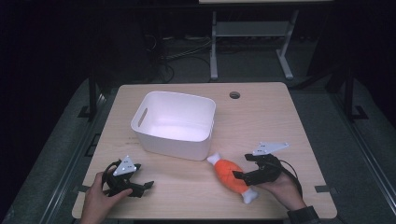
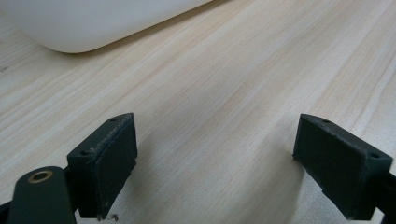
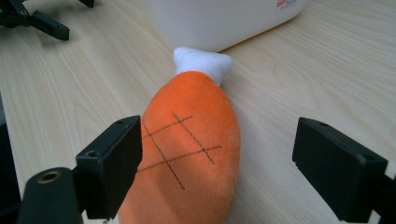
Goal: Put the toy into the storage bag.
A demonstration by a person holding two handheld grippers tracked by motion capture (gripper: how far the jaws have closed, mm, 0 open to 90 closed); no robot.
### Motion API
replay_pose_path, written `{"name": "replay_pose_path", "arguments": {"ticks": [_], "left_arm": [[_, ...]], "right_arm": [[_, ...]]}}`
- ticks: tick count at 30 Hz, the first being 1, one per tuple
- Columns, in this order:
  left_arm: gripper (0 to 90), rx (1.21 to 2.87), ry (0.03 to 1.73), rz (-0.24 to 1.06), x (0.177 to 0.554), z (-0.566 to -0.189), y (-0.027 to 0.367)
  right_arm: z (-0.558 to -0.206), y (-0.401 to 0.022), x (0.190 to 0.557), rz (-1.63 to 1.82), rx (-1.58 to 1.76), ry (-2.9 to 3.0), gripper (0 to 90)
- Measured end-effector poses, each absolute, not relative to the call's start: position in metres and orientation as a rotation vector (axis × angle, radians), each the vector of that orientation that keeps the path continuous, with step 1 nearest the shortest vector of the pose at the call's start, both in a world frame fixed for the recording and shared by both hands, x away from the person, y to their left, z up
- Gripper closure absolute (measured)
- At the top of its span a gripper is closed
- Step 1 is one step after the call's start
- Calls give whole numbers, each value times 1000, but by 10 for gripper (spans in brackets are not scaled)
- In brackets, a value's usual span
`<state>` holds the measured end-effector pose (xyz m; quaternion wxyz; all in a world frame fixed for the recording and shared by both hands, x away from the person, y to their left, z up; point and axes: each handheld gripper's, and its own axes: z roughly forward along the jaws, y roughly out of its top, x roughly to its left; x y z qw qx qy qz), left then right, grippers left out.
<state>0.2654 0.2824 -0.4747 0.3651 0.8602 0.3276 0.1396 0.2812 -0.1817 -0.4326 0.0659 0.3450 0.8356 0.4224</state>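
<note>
High view: we find the plush drumstick [image 1: 232,178] lying on the wooden table [image 1: 261,121], just beside the near right corner of the white bin [image 1: 173,124], whose inside looks bare. The right gripper [image 1: 239,167] sits at the toy's right flank, jaws spread about its orange body. The left gripper [image 1: 142,181] rests low at the table's near left, well apart from the toy.

Left gripper view: we see its jaws spread wide over bare wood, nothing between them, with the bin's wall [image 2: 93,23] ahead.

Right gripper view: the drumstick [image 3: 187,144] lies between the spread jaws; the left pad is at or against the fabric, the right pad stands clear, so nothing is pinched.

Our judgement: the toy is neither grasped nor binned; closing, lifting and placing remain to do.
</note>
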Motion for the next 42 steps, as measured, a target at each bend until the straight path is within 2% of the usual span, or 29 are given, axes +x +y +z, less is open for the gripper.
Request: {"name": "replay_pose_path", "arguments": {"ticks": [10,26,39,42], "left_arm": [[127,2212,842,359,265,-475,282],[127,2212,842,360,265,-475,282],[126,2212,842,360,265,-475,282],[127,2212,842,360,265,-475,282]], "right_arm": [[-442,-173,286,1295,1047,2534,151],[-456,-163,291,1304,1065,2602,100],[-463,-154,289,1289,1038,2676,107],[-464,-153,288,1296,1025,2696,133]]}}
